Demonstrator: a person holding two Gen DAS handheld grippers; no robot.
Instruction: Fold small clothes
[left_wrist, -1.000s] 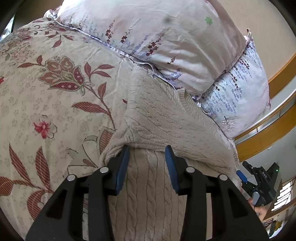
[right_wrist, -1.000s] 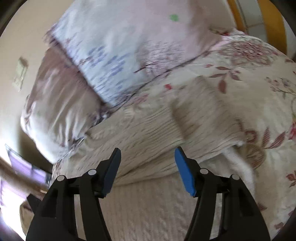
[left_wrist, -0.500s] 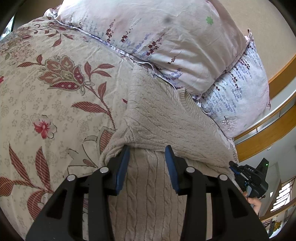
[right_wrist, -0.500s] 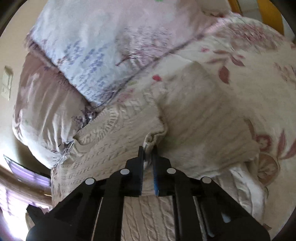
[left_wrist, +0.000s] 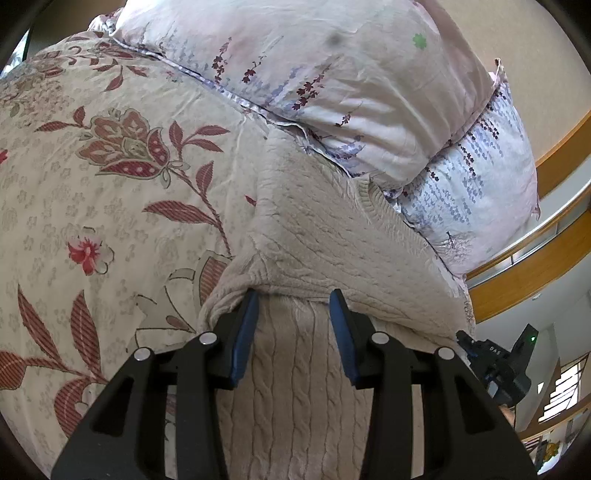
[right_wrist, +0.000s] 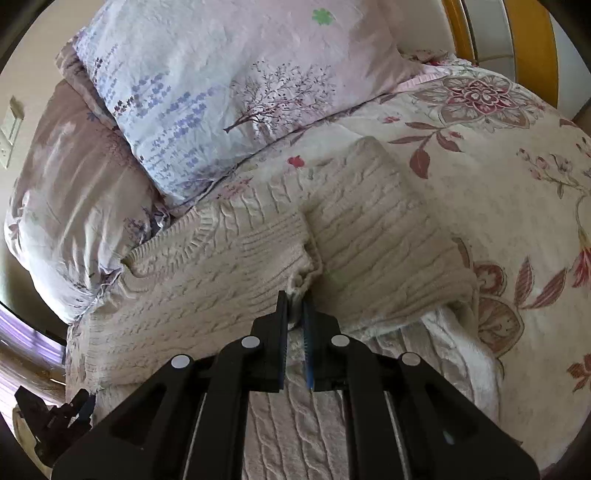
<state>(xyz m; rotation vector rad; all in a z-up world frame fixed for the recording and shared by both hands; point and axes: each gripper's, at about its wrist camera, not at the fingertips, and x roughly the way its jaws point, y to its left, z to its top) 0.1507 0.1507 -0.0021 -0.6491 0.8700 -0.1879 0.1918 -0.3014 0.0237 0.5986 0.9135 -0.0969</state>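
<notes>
Item: cream cable-knit sweater (right_wrist: 236, 280), lying on the floral bedspread (left_wrist: 92, 192) at the foot of the stacked pillows (left_wrist: 332, 85), partly folded, with both sleeves already laid across the body.

Long axis: the body runs from the near edge of both views up toward the pillows; the folded band of sleeves lies crosswise to it.

Right gripper (right_wrist: 295, 306): jaws drawn together and clamped on a small bunch of knit at the cuff end of the near folded sleeve (right_wrist: 301, 282); a sliver of cream fabric shows between the pads. The jaws have just been closing, and the knit is caught between them.

Left gripper (left_wrist: 291, 299): jaws part-way apart, straddling a width of the cabled body panel right under the edge of the folded band. Whether the pads press on the knit cannot be told from this view.

Bearing: the sleeve cuff lies straight ahead of the right fingertips, at mid-garment; the left gripper sits toward the sweater's other side, well apart from the right.

Nearer hand: right, already on the cuff.

Judged next move: carry the pinched cuff along or across the body to tidy or complete the sleeve fold.

Risk: the loose knit may stretch or drag the layer beneath.
</notes>
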